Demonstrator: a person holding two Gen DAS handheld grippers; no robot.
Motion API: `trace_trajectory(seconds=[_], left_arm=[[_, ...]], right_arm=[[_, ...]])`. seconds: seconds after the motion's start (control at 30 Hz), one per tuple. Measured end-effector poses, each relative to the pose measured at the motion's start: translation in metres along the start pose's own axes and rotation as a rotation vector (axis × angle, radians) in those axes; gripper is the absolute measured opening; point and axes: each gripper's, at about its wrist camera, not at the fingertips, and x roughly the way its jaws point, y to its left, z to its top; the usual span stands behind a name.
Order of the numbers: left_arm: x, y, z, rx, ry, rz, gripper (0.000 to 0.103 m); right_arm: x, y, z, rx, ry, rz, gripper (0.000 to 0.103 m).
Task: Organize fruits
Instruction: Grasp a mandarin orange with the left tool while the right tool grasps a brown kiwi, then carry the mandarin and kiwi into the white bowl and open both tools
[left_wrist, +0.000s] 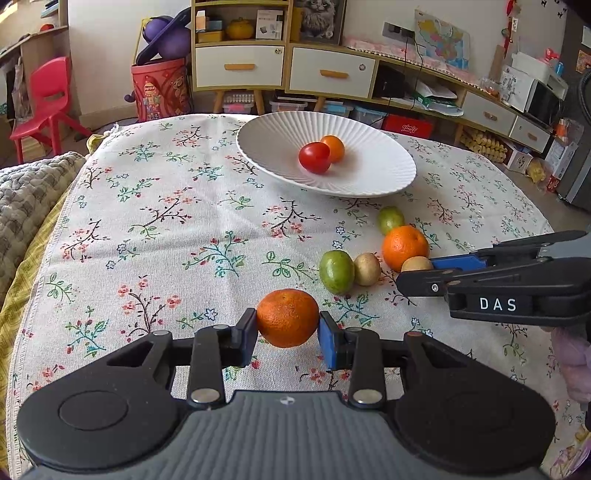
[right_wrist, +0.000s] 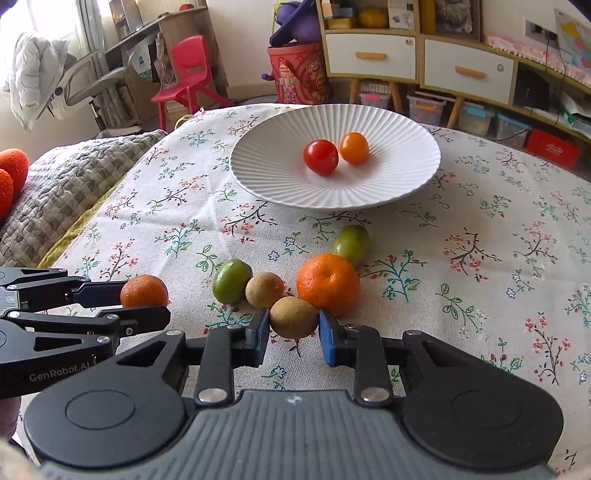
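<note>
Right now I have both grippers down among the loose fruit on the cloth-covered worktop (left_wrist: 155, 229). My left gripper (left_wrist: 287, 330) has its jaws clenched on the nearer orange (left_wrist: 287, 317), one pad on each flank at about the widest part; from the right wrist view that orange (right_wrist: 144, 291) sits low over the cloth, and I cannot tell whether it has left the surface. My right gripper (right_wrist: 293, 328) has its jaws set either side of a brown fruit (right_wrist: 293, 316), pads touching or very nearly touching it, so I judge it gripped but lightly. That brown fruit lies against the big orange (right_wrist: 328, 285) and just beside a second brown fruit (right_wrist: 264, 289) and a green fruit (right_wrist: 232, 280); another green fruit (right_wrist: 351, 242) lies behind the big orange. The plate (right_wrist: 258, 173) stands farther back on the worktop and already holds a red tomato (right_wrist: 320, 156) and a small orange tomato (right_wrist: 354, 147), side by side and touching. To do this step well I would lift each fruit straight up before travelling, so the brown one does not nudge its neighbours into a roll. I would keep the squeeze modest, since round fruit can squirt out of flat pads. I would move one gripper at a time toward the plate, set each fruit down on the bare sloping part, away from the tomatoes, and release only once it rests.
</note>
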Motion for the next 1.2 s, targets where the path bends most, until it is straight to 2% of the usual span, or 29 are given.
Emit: trace_trajectory(seconds=[0.3,0.73,1.2], left_arm=[[-0.001,-0.003,0.01,0.005,-0.029,0.0,0.02],[0.003,-0.012,0.048,-0.002,-0.099,-0.003,0.02],[0.042,-0.025,0.082,0.043,-0.123,0.004,0.02]], right_arm=[[-0.012,-0.002,0.011,0.014,-0.05,0.014,0.026],[-0.019,-0.016,0.029,0.045,-0.119,0.0,0.026],[-0.002,-0.041,0.059,0.01,-0.192,-0.008,0.026]])
